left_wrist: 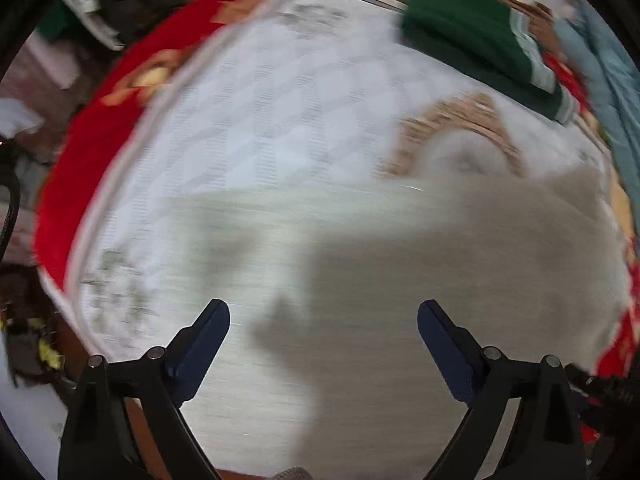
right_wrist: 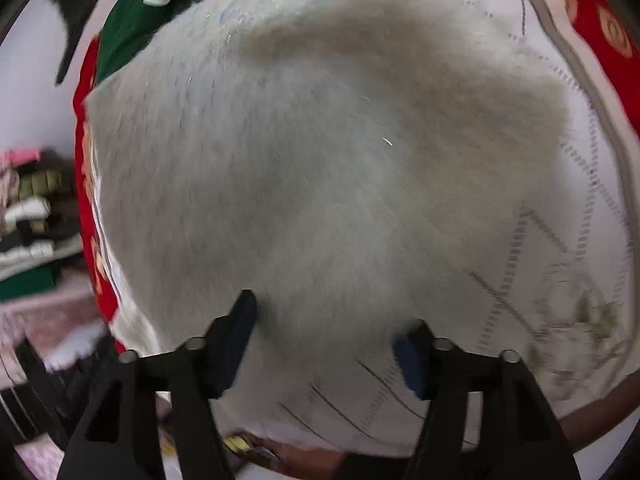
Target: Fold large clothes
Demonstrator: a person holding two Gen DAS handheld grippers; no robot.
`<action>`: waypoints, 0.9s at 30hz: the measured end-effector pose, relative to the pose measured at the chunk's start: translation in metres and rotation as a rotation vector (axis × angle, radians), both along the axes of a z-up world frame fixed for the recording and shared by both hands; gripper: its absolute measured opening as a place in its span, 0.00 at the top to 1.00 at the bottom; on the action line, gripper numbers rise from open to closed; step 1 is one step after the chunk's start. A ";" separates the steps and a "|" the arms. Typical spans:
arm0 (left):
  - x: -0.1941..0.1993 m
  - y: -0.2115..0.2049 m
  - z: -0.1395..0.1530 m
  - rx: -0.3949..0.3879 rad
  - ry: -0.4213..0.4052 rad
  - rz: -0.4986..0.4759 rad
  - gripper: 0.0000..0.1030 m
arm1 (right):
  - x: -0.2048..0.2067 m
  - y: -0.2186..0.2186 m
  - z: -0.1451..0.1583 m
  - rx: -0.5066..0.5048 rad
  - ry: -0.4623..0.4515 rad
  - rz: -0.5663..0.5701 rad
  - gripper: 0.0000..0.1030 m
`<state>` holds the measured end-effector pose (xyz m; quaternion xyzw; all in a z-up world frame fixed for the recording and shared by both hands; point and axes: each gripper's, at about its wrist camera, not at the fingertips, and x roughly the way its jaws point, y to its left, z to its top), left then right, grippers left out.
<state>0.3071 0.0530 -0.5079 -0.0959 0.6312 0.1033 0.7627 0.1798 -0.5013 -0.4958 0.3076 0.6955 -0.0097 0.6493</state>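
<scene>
Grey garment (left_wrist: 400, 280) fills the left wrist view, spread flat on the mattress (left_wrist: 260, 120) under the wide, empty left gripper (left_wrist: 323, 312), while the right wrist view shows it ahead of the parted, empty right gripper (right_wrist: 328, 320).

Both the left gripper (left_wrist: 323, 318) and the right gripper (right_wrist: 326, 326) show the same build: matte black angular linkage arms, round silver pivot pins at the joints, triangular cut-outs lower down, and dark navy-blue pads lining slim, tapered fingers (left_wrist: 202, 346).
</scene>
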 end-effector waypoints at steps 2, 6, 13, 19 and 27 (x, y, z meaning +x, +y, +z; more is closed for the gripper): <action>0.013 -0.027 -0.009 -0.025 -0.002 -0.021 0.07 | 0.003 -0.005 0.025 -0.048 -0.002 0.070 0.32; 0.039 -0.059 -0.045 0.023 0.045 -0.051 0.06 | 0.018 -0.010 0.072 -0.117 -0.085 0.185 0.37; 0.051 -0.050 -0.072 -0.004 0.071 -0.032 0.00 | 0.125 0.061 0.053 -0.062 -0.143 0.435 0.62; 0.047 -0.046 -0.079 -0.033 0.051 -0.017 0.00 | 0.181 0.080 -0.058 -0.166 0.036 0.443 0.79; 0.017 -0.013 -0.040 -0.042 0.016 0.112 0.00 | 0.192 0.102 0.008 -0.207 0.028 0.545 0.80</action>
